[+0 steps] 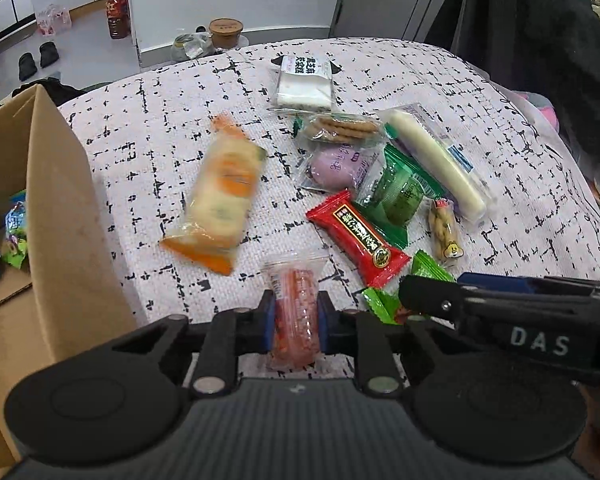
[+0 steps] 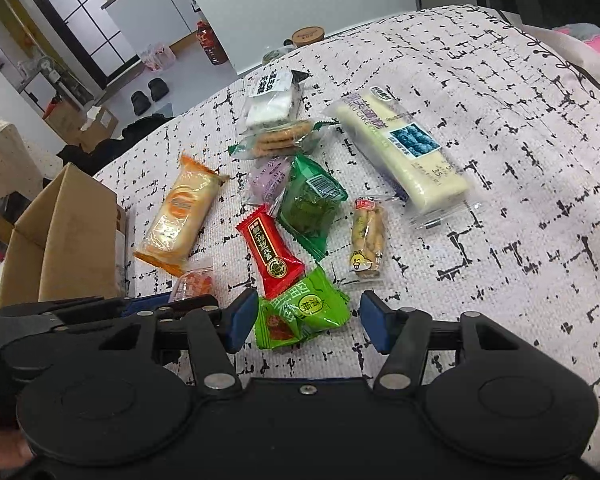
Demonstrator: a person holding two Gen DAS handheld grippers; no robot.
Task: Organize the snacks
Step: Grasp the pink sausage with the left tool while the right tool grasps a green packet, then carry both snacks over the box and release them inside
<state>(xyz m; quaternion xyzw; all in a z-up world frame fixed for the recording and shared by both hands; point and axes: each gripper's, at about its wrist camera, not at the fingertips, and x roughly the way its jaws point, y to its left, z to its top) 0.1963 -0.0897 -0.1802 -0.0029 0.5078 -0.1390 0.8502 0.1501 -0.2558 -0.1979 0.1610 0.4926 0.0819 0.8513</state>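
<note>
Snacks lie scattered on the patterned table. My left fingers (image 1: 296, 314) clench the pink snack packet (image 1: 296, 312); right fingers (image 2: 306, 322) spread, straddling the green packet (image 2: 304, 314). Lift straight, carry toward the cardboard box (image 1: 40, 200).

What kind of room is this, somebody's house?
Probably a home: slippers sit on the floor by a door, a big oil bottle stands nearby, and snacks lie on a patterned tablecloth.

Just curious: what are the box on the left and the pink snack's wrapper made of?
The box looks like plain brown cardboard: matte, with a folded flap. The pink snack's wrapper, clamped in the left hand-held gripper, seems thin clear plastic film: glossy, see-through.
</note>
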